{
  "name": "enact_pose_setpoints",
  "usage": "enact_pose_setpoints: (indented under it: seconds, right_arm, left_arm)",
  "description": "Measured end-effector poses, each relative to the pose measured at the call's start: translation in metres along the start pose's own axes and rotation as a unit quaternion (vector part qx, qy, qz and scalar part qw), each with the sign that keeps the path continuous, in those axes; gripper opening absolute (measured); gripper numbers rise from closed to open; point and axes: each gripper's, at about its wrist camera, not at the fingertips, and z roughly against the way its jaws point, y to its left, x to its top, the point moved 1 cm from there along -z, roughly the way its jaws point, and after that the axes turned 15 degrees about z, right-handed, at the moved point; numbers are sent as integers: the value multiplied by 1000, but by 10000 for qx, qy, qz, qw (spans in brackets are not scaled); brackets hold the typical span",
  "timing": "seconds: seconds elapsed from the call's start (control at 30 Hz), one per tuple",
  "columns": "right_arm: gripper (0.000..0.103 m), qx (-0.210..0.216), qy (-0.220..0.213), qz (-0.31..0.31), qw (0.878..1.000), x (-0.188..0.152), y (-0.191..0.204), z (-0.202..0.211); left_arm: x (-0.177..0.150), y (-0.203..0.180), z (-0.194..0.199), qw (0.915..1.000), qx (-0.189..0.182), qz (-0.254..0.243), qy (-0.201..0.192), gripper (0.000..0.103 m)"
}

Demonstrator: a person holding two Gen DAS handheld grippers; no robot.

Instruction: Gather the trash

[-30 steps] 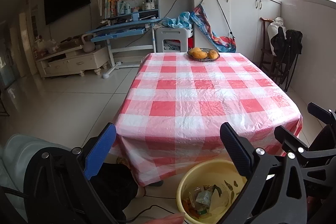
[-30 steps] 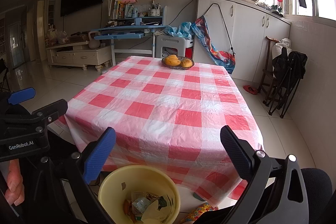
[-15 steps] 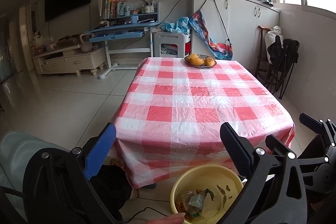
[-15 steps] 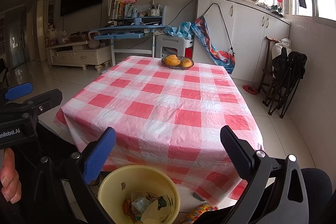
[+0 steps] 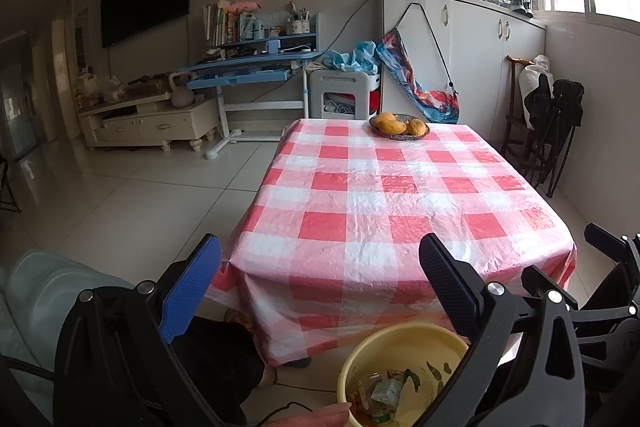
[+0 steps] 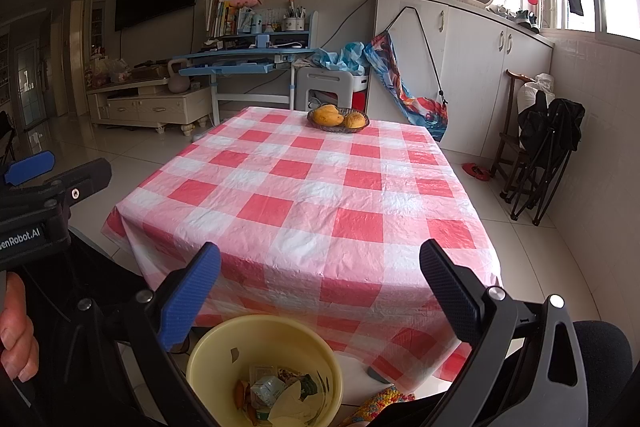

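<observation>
Fingers (image 6: pixel 192 301) spread; bin (image 6: pixel 208 355) contents jumbled.

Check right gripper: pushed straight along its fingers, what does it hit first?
Probably the red-and-white checked plastic tablecloth: the open right gripper points at its near edge, above the yellow plastic trash bucket. Depth is unclear.

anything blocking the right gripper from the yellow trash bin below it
Nothing visible does. The right gripper is open and empty above the yellow bin, whose mouth is uncovered with trash inside. The checked tablecloth hangs just behind the bin.
</observation>
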Motion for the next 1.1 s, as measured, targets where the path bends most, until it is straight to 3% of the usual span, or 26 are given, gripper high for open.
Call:
enact_pose_setpoints:
  seconds: [1.1]
  right_arm:
    - [95,8,21,54,10000,-3,-4,-1]
  left_arm:
    - [1,2,-2,10000,46,-16,-39,96]
